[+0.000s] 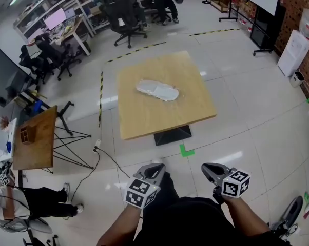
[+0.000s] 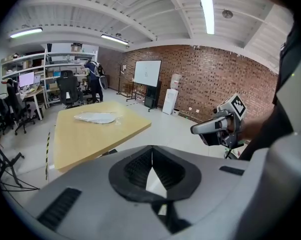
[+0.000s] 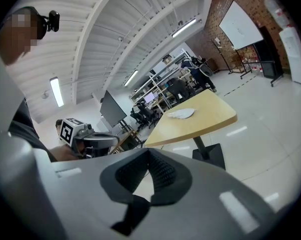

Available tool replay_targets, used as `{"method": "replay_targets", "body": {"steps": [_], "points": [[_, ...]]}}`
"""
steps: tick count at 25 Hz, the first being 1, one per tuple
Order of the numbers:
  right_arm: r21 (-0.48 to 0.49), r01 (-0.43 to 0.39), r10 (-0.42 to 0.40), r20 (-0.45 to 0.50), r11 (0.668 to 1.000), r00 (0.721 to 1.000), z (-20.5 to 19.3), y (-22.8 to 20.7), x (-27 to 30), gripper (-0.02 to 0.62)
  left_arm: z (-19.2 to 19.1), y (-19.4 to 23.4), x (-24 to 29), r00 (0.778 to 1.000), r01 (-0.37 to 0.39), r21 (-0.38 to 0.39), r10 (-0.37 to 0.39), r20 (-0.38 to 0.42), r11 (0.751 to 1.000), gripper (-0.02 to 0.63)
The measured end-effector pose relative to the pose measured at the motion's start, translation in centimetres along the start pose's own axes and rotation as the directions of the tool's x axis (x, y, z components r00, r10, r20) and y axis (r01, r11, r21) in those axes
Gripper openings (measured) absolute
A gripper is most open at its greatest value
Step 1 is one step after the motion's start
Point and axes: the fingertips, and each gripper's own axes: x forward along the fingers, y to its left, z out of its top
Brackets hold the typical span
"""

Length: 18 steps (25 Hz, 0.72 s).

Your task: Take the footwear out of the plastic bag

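The left gripper point(image 1: 152, 169) and right gripper point(image 1: 210, 169) both have jaws pressed together, empty. Well ahead of both, the plastic bag point(image 1: 148, 87), seemingly holding footwear point(image 1: 166, 93), lies on the wooden table point(image 1: 144, 118).

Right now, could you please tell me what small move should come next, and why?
Probably bring both grippers forward to the square light-wood table: the pale footwear in its clear plastic bag lies near its middle, well beyond the shut left gripper and shut right gripper, which hold nothing.
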Motion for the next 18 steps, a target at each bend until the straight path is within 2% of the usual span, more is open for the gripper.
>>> {"method": "replay_targets", "body": {"steps": [5,9,13,18], "points": [[-0.003,0.049,-0.049,-0.019,0.999,0.999,3.7,-2.3,4.1,0.002,1.7,5.0,3.9,0.999,0.042,-0.006,-0.042,-0.011,0.999,0.008],[-0.022,0.123,-0.123,-0.034,0.992,0.992,7.6,-3.9,8.7,0.002,5.3,10.1,6.6,0.993,0.115,0.06,-0.115,-0.001,0.992,0.008],[-0.036,0.194,-0.196,-0.067,0.98,0.978,10.4,-5.6,14.3,0.002,8.9,18.0,8.0,0.991,0.131,0.154,-0.134,0.011,0.979,0.008],[-0.018,0.262,-0.262,-0.072,0.965,0.962,13.1,-7.6,20.8,0.002,11.9,28.2,10.0,0.993,0.11,0.177,-0.115,0.017,0.978,0.009]]}}
